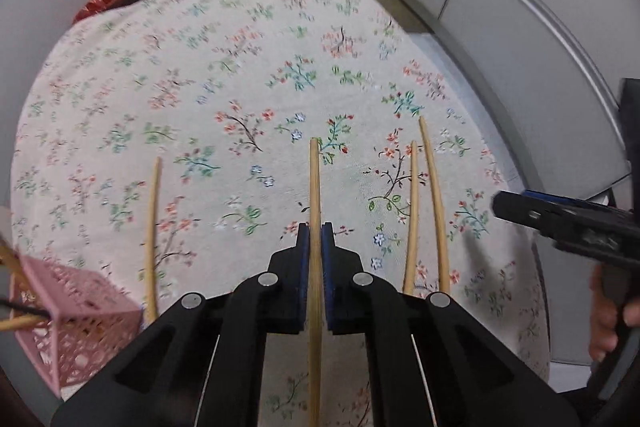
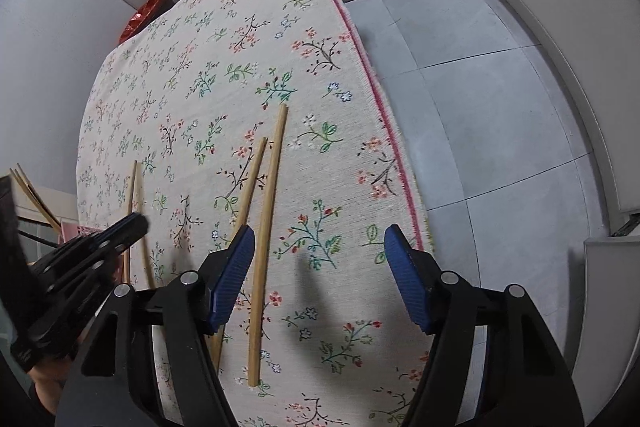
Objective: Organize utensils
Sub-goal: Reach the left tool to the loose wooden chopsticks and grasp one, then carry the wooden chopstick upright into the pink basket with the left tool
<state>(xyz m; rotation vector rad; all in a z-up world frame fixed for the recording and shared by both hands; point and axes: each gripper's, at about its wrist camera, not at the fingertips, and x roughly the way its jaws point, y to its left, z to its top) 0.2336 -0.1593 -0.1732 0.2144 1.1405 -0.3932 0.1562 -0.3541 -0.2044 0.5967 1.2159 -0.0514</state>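
In the left wrist view my left gripper (image 1: pixel 315 231) is shut on a wooden chopstick (image 1: pixel 315 179), whose length runs straight out between the blue pads above the floral tablecloth (image 1: pixel 248 75). One more chopstick (image 1: pixel 152 223) lies to its left and two (image 1: pixel 413 211) (image 1: pixel 435 203) to its right. A pink lattice basket (image 1: pixel 76 323) with sticks in it sits at the lower left. In the right wrist view my right gripper (image 2: pixel 320 233) hangs open over the cloth. A chopstick (image 2: pixel 267 239) lies below, just inside its left pad (image 2: pixel 234 275), and another chopstick (image 2: pixel 251 183) beside it.
The cloth's pink-fringed right edge (image 2: pixel 384 115) drops to a grey tiled floor (image 2: pixel 500 131). A red object (image 2: pixel 146 15) sits at the table's far left corner. My left gripper (image 2: pixel 134 225) shows at the left of the right wrist view, near the basket (image 2: pixel 82 230). White wall panels surround the table.
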